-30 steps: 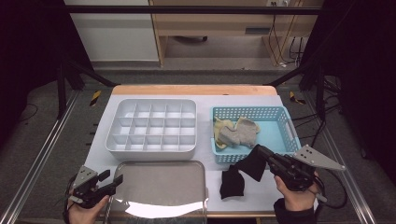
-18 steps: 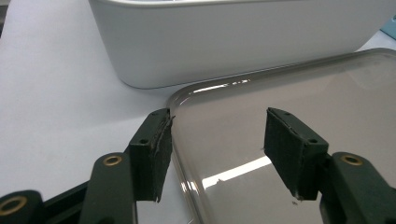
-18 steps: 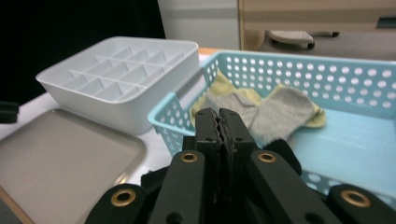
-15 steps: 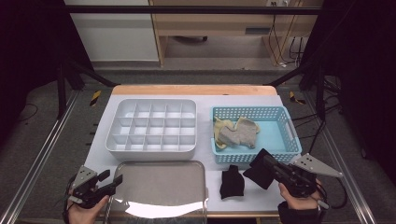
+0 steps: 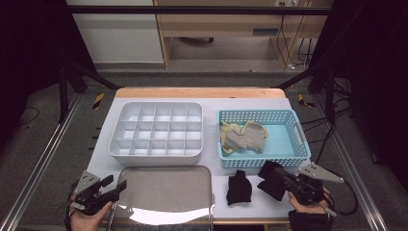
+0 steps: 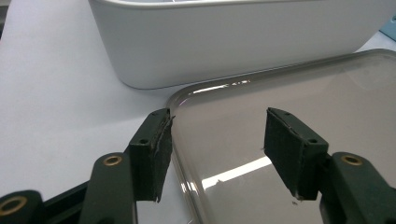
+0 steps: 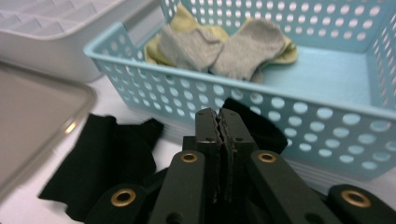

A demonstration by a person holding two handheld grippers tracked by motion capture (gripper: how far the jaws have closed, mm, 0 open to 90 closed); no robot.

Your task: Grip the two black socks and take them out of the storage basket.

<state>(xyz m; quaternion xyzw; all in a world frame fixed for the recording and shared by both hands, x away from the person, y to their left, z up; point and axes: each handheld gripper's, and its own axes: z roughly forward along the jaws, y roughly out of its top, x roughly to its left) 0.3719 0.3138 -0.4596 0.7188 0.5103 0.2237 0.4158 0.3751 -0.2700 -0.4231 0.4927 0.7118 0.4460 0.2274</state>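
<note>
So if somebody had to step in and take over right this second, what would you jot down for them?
Right gripper: jaws shut on a black sock, held just in front of the blue basket.
Left gripper: open, holding nothing, over the near left corner of the metal tray.
Second black sock lies on the table between the tray and the right gripper.
Grey socks and a yellow one lie in the basket.
White divided box: no sock in it.
Done: one black sock gripped. Left: likely placing both black socks; where they go cannot be told.
</note>
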